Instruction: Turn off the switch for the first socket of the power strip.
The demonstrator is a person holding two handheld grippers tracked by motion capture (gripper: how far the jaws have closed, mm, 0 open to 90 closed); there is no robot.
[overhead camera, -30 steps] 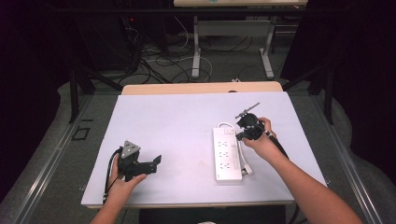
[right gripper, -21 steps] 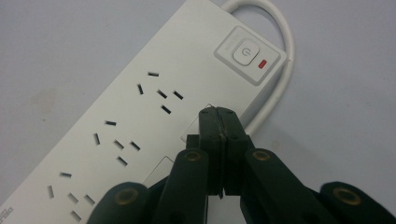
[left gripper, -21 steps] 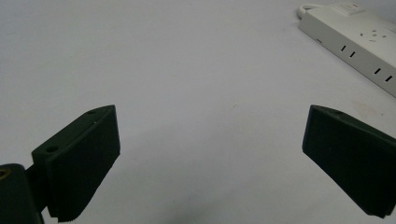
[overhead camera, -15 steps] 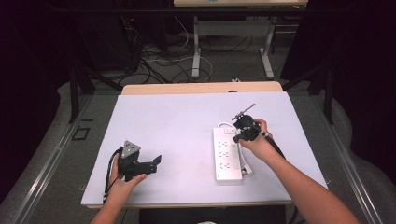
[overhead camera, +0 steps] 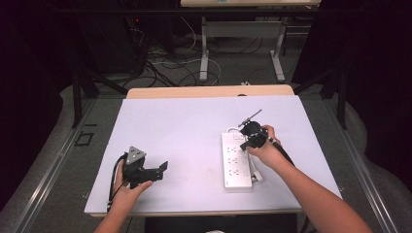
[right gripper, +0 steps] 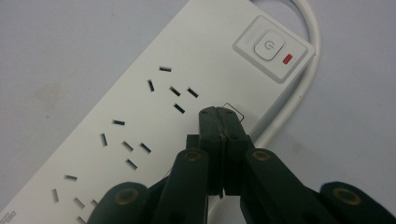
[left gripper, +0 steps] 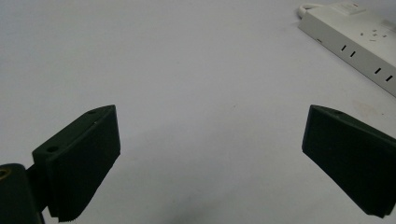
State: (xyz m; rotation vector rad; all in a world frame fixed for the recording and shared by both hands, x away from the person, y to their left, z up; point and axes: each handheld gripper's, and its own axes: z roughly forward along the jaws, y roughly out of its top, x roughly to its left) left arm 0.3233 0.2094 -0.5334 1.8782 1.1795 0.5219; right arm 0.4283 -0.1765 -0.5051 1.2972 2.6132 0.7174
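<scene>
So the right gripper has its jaws pressed flat together with nothing between them, hovering just over the white power strip, near the end with the switch. In the right gripper view the closed tips sit right above the strip's edge, just short of the power button with its little red indicator light beside it. My read is the step here is poking that button with the closed tips.

If I were doing this, I'd keep the jaws shut like they are, so they act as one stiff finger. Slide forward along the strip until the tips are over the middle of the button, then press straight down. Coming in at an angle could skid off onto the plastic frame around it, or shove the whole strip across the table, since nothing is pinning it. The white cable loops right next to the button end, so don't snag it.

The left gripper rests on the table well away from the strip, jaws spread wide and empty. It could come over and steady the strip if it slides.

Containers: none here. The nearest thing is the strip's sockets, and the ones I can see are all unplugged.
</scene>
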